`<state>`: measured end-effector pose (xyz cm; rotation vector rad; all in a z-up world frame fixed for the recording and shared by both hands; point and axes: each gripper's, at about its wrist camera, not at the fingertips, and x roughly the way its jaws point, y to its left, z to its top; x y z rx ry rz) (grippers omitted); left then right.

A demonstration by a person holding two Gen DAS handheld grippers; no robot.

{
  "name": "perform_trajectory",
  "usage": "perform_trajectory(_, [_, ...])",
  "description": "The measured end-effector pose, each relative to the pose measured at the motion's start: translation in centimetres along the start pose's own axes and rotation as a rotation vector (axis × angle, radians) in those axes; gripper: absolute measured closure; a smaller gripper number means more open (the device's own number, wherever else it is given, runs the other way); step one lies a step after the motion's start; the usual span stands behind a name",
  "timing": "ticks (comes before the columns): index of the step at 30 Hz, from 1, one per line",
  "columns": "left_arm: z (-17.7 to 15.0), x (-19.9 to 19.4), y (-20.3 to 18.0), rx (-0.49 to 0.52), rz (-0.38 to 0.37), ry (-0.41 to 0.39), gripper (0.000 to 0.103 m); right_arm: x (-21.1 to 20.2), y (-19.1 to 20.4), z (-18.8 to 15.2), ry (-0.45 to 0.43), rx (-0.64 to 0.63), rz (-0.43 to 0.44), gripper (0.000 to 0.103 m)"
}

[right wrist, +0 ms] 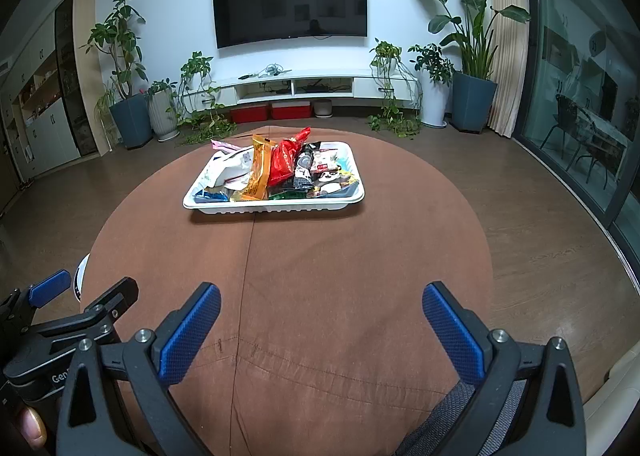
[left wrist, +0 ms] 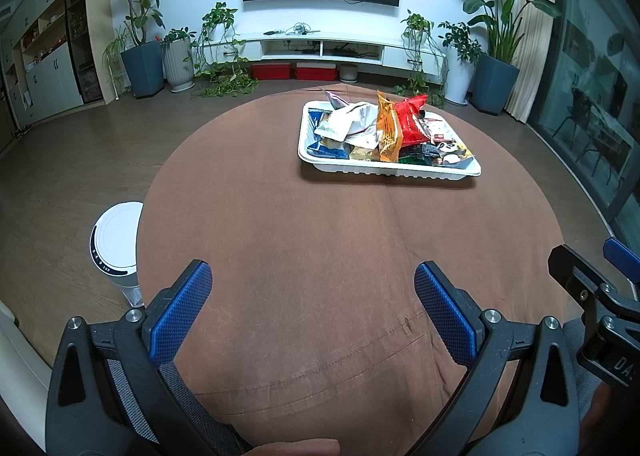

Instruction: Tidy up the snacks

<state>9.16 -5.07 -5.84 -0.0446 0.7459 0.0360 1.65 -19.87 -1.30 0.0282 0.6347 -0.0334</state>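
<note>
A white tray (left wrist: 392, 170) (right wrist: 276, 209) stands on the far half of a round table under a brown cloth (left wrist: 320, 240) (right wrist: 320, 256). Several snack packets are piled in it, among them an orange one (left wrist: 389, 128) (right wrist: 258, 172), a red one (left wrist: 412, 118) (right wrist: 286, 162) and a white one (left wrist: 352, 124). My left gripper (left wrist: 313, 276) is open above the near cloth, well short of the tray, nothing between its blue pads. My right gripper (right wrist: 321, 298) is open too, empty, over the near edge. Each gripper shows at the edge of the other's view.
A white round appliance (left wrist: 116, 244) stands on the wooden floor left of the table. Beyond are a wall television (right wrist: 290, 2), a low white cabinet (right wrist: 296, 86), potted plants (right wrist: 128, 56) and red boxes (right wrist: 272, 111). Glass doors (right wrist: 584, 96) line the right side.
</note>
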Motion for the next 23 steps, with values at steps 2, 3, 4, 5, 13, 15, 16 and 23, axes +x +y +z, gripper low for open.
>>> perform_trajectory(2, [0.0,0.0,0.0,0.0,0.0,0.001,0.0,0.0,0.0,0.0,0.0,0.0,0.001,0.0])
perform_trajectory(3, [-0.1,0.0,0.0,0.0,0.0,0.001,0.0,0.0,0.0,0.1,0.0,0.0,0.0,0.0])
perform_trajectory(4, [-0.1,0.0,0.0,0.001,0.001,0.001,0.0,0.0,0.0,0.1,0.0,0.0,0.001,0.0])
perform_trajectory(5, [-0.1,0.0,0.0,0.001,0.003,0.001,0.0,0.0,0.0,0.1,0.0,-0.001,0.001,0.0])
perform_trajectory(13, [-0.4,0.2,0.1,0.002,0.005,0.004,0.0,0.0,0.0,0.0,0.003,0.001,0.001,0.0])
perform_trajectory(15, [-0.5,0.2,0.2,0.001,0.004,0.006,0.0,0.0,0.0,-0.2,0.004,0.0,0.001,0.0])
perform_trajectory(16, [-0.6,0.2,0.2,0.0,0.004,0.005,0.0,0.0,0.0,-0.4,0.005,0.0,0.002,0.0])
perform_trajectory(23, [-0.4,0.5,0.5,-0.002,0.002,0.006,0.0,0.0,-0.1,-1.0,0.015,0.008,0.004,0.0])
